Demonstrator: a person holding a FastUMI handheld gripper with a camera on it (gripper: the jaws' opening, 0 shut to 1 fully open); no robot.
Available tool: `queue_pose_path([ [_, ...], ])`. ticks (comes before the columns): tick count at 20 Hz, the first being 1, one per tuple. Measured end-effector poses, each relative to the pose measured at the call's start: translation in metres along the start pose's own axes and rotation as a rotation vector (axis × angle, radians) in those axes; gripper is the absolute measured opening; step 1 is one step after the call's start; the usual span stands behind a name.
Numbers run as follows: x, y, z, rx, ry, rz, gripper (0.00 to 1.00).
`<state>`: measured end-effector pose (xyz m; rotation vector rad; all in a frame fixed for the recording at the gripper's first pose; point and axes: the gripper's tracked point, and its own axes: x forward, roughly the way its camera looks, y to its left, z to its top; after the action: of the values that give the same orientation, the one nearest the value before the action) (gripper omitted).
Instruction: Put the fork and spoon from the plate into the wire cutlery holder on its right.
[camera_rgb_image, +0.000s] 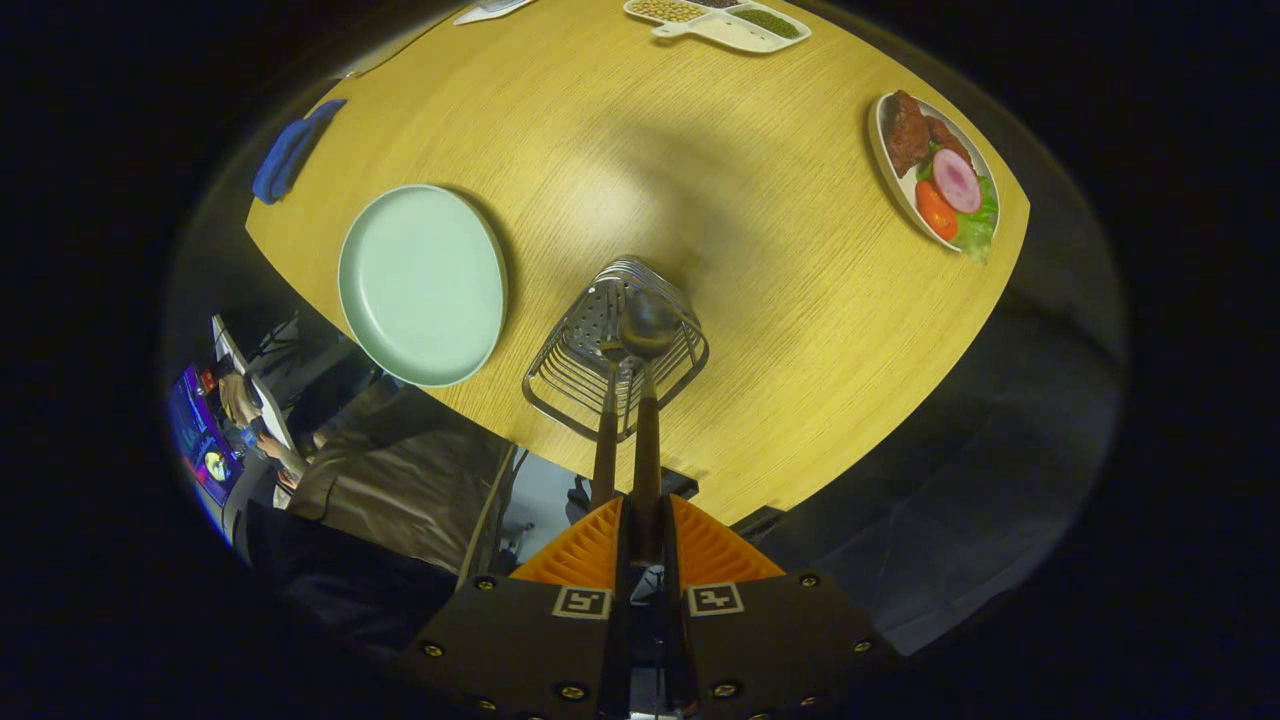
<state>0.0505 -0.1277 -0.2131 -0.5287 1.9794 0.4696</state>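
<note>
Fork and spoon held together above the wire holder, ready for release.

The gripper (640, 520) has its fingers closed narrowly on two wooden handles, so the spoon (648, 325) and the fork (611, 352) hang heads-down over the open top of the holder (615, 350); gripping both by the handle ends lets the heads enter first. Whether the heads already pass below the holder's rim cannot be told. The empty plate (422, 285) sits just left of the holder, apart from it, suggesting only the drop remains. The holder stands near the bench (700, 180) edge closest to the fingers, with bare bench beyond and to its right. A salad dish (935, 170) lies well right of the holder, a divided tray (720, 20) far beyond it, a blue cloth (290, 150) beyond the plate.
</note>
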Motion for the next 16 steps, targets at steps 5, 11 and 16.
queue_pose_path([
  [5,-0.009,0.000,-0.008,0.030,-0.100,0.033,0.15],
  [11,-0.035,0.020,-0.006,0.091,-0.432,0.049,0.16],
  [16,-0.087,0.047,0.002,0.235,-1.035,-0.034,0.16],
])
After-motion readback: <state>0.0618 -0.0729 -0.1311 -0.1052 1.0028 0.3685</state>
